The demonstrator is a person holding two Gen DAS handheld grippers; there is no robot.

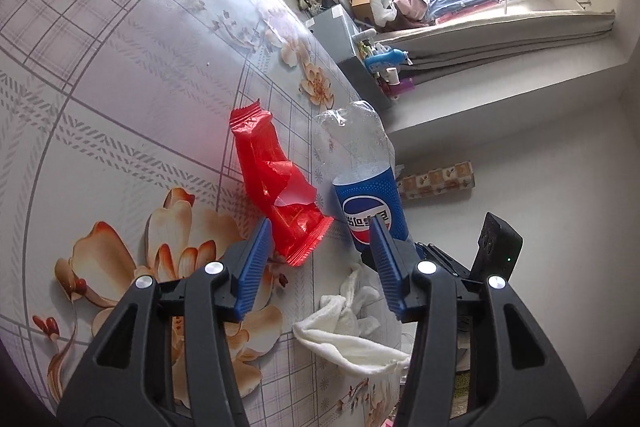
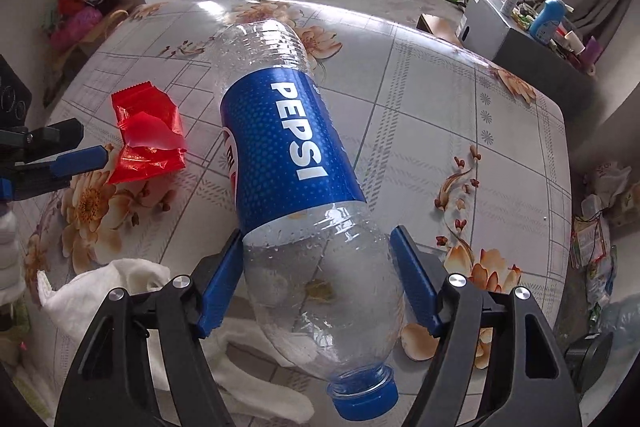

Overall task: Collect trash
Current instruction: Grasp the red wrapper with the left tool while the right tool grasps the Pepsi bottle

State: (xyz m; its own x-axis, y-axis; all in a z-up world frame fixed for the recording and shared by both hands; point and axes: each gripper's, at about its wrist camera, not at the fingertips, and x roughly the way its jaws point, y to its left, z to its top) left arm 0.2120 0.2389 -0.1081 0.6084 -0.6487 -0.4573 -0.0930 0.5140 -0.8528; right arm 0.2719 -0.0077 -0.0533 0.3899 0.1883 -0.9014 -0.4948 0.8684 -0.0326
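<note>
An empty Pepsi bottle [image 2: 288, 147] with a blue label and blue cap lies between the fingers of my right gripper [image 2: 316, 251], which is shut on its clear shoulder. It also shows in the left wrist view [image 1: 368, 195]. A torn red wrapper [image 1: 276, 183] lies on the flowered tablecloth; it also shows in the right wrist view [image 2: 148, 139]. My left gripper [image 1: 318, 231] is open, its fingertips just short of the wrapper's near end. My left gripper also shows in the right wrist view [image 2: 80, 157] at the left edge.
A crumpled white cloth [image 1: 352, 331] lies on the table [image 1: 100, 87] near both grippers; it also shows in the right wrist view [image 2: 112, 291]. Beyond the table's far edge stand a grey cabinet [image 2: 532, 63] with bottles and piled boxes by the window.
</note>
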